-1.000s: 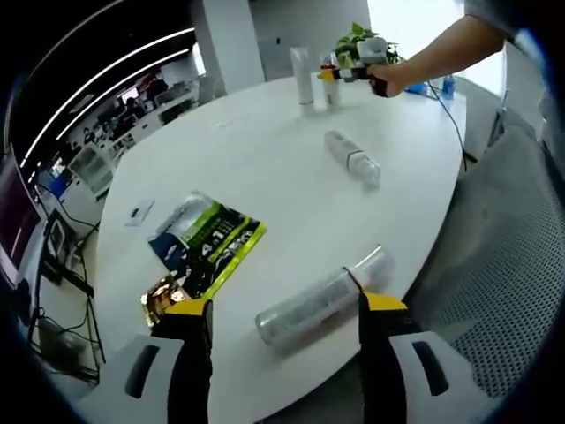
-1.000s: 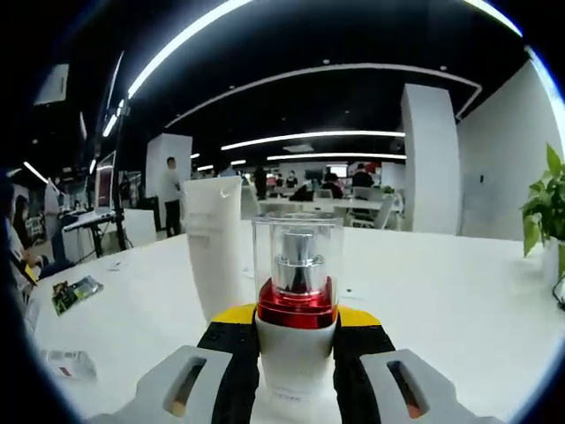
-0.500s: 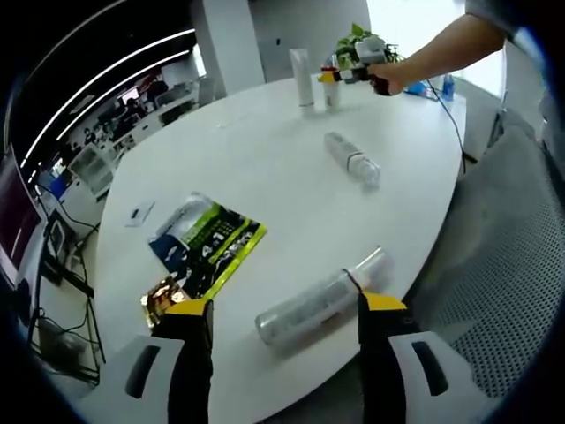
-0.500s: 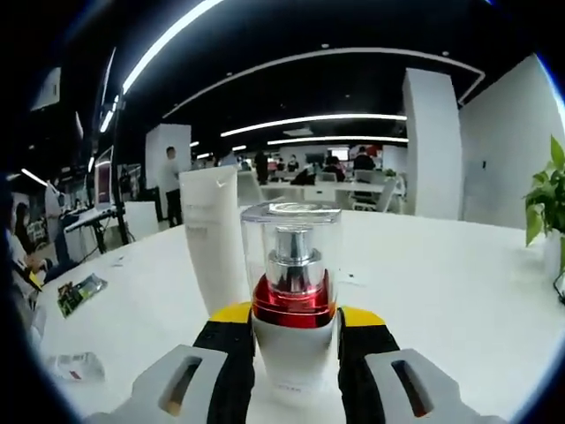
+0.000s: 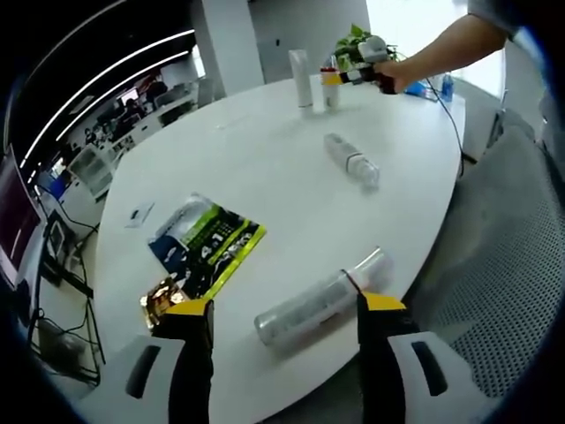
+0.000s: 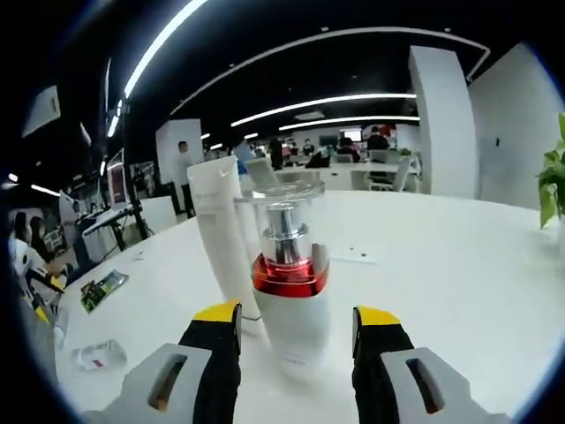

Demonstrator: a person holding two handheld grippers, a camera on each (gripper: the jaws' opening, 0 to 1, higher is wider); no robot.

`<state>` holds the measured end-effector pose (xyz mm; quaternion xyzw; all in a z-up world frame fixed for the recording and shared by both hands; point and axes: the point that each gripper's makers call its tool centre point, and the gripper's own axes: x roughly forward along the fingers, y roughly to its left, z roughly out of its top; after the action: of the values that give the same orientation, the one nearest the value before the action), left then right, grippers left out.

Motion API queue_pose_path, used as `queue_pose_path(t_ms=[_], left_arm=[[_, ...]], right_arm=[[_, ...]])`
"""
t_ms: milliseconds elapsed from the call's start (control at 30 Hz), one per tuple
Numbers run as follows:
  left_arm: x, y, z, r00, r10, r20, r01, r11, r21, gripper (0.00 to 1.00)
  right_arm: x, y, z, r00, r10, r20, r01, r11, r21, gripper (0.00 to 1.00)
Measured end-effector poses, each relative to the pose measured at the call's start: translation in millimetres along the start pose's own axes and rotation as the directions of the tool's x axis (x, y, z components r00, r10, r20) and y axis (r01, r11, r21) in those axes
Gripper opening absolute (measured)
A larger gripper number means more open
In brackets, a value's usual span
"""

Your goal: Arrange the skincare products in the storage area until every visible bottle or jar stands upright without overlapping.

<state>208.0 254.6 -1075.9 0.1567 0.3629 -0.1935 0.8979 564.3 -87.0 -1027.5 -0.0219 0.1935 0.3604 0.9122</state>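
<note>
In the left gripper view, my left gripper (image 5: 284,311) is open just above the table's near edge. A clear plastic bottle (image 5: 322,299) lies on its side right ahead of its jaws. A second clear bottle (image 5: 351,159) lies flat mid-table. At the far end a white tube (image 5: 302,78) and a pump bottle (image 5: 330,87) stand upright, with my right gripper (image 5: 364,64) beside them. In the right gripper view, my right gripper (image 6: 296,316) is open, its jaws clear of both sides of the standing red-collared pump bottle (image 6: 290,305). The white tube (image 6: 225,234) stands just left of it.
A green and blue sachet (image 5: 207,243) and a gold packet (image 5: 166,299) lie at the white round table's (image 5: 265,168) near left. A small card (image 5: 139,213) lies further left. A potted plant (image 5: 353,40) stands behind the far bottles. A mesh chair (image 5: 503,238) is on the right.
My right gripper has opened and let go of the pump bottle, which now stands free on the table. The left gripper has stayed put.
</note>
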Motion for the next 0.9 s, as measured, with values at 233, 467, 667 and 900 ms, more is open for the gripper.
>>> queue_pose_path(t_ms=[233,467,667,900], left_arm=[[0.2,-0.8,-0.7,1.0,-0.004,-0.006,0.004,1.0,0.003,0.61],[-0.1,-1.1,1.0,1.0,-0.009,0.004,0.009,1.0,-0.008,0.6],[-0.6,-1.0,3.0,1.0,-0.009,0.015,0.009,1.0,-0.013,0.61],[-0.2,-1.0,1.5,1.0,-0.009,0.009,0.009,1.0,-0.009,0.6]], right_arm=[[-5.2,-5.0,-11.0,0.995,0.041,-0.093,-0.043,0.999,-0.016,0.44],[-7.7,-1.5,-17.2,0.98,0.095,-0.173,-0.107,0.992,-0.062,0.28],[-6.2,-2.9,-14.7,0.982,0.092,-0.167,-0.104,0.992,-0.065,0.21],[-4.0,-4.9,-16.8,0.983,0.076,-0.168,-0.092,0.992,-0.087,0.21]])
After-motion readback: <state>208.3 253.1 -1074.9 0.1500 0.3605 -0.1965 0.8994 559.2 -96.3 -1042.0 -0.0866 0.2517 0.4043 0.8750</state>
